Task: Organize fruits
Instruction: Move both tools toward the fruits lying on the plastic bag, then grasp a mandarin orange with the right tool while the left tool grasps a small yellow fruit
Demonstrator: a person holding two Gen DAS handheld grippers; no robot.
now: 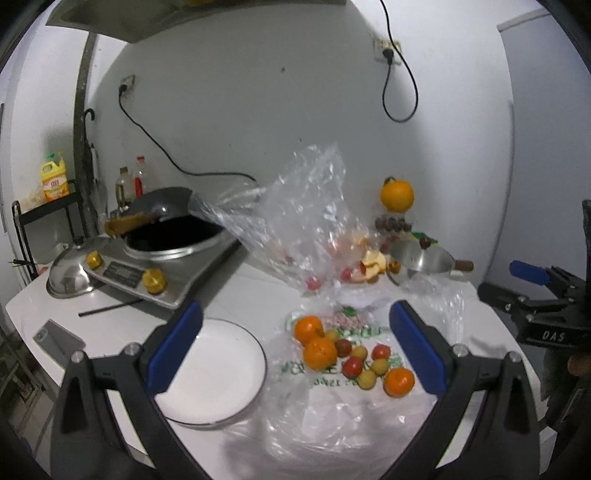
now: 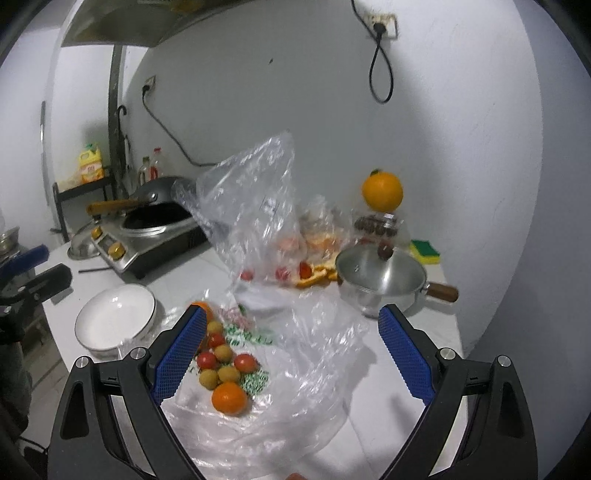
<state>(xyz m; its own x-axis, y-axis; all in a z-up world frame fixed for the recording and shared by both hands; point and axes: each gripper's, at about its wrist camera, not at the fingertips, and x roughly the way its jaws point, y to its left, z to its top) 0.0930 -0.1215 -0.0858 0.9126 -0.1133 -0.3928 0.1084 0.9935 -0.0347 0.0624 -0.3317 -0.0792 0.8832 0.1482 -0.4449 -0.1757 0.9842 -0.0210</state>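
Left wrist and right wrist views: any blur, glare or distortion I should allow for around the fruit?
Left wrist: fisheye bends the wall edges; the upright plastic bag is smeared, glare on the white plate, loose fruit pile reasonably sharp. Right wrist: same bending, the bag blurred, fruit readable, the steel pot shows highlights.

A home kitchen: a wok (image 1: 173, 218) on a countertop cooker (image 1: 155, 269), range hood (image 2: 122, 22) overhead.

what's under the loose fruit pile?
The fruit pile lies on a flattened plastic bag with green print; print beneath the fruit is hidden. The white plate sits beside it.
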